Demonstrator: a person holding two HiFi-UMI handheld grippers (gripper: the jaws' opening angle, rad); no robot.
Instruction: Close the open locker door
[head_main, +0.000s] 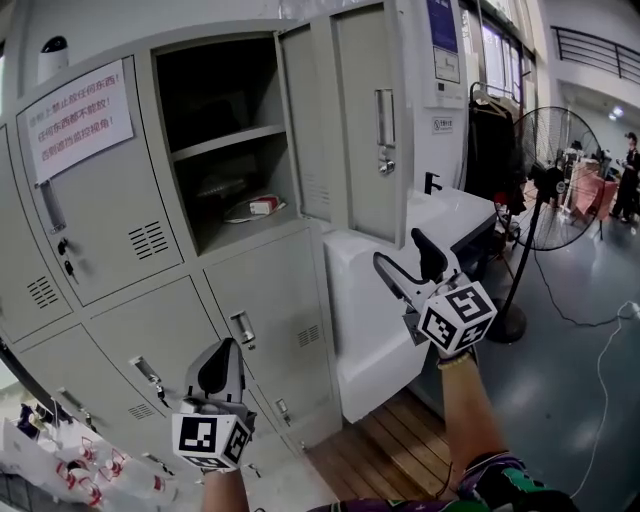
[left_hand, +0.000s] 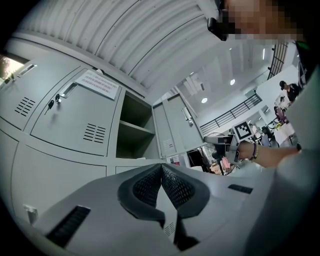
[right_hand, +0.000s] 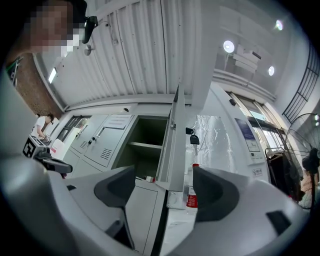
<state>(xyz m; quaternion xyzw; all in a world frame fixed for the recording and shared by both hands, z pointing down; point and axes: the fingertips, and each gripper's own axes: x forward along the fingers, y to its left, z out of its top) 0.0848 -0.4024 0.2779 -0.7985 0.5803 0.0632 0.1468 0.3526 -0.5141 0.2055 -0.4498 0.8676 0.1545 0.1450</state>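
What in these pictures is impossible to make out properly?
- Red-and-white item in the open locker: head view, too small to identify.
- Paper notice on the neighbouring door: head view, print too small to read.
- Back of that locker's upper compartment: head view, lost in shadow.
- Bottle beside the open door: right gripper view, partly behind one jaw, label unreadable.

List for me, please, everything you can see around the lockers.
Locker bank: one, grey, left, doors closed but one.
Open locker door: one, grey, upper row, swung right.
Notice: one, white with red print, upper-left door.
Small item: one, red and white, inside open compartment.
Boxy unit: one, white, right of lockers.
Fan: one, black, standing at right.
Left gripper: one, grey, shut, empty.
Right gripper: one, grey, open, empty, facing the door's edge.
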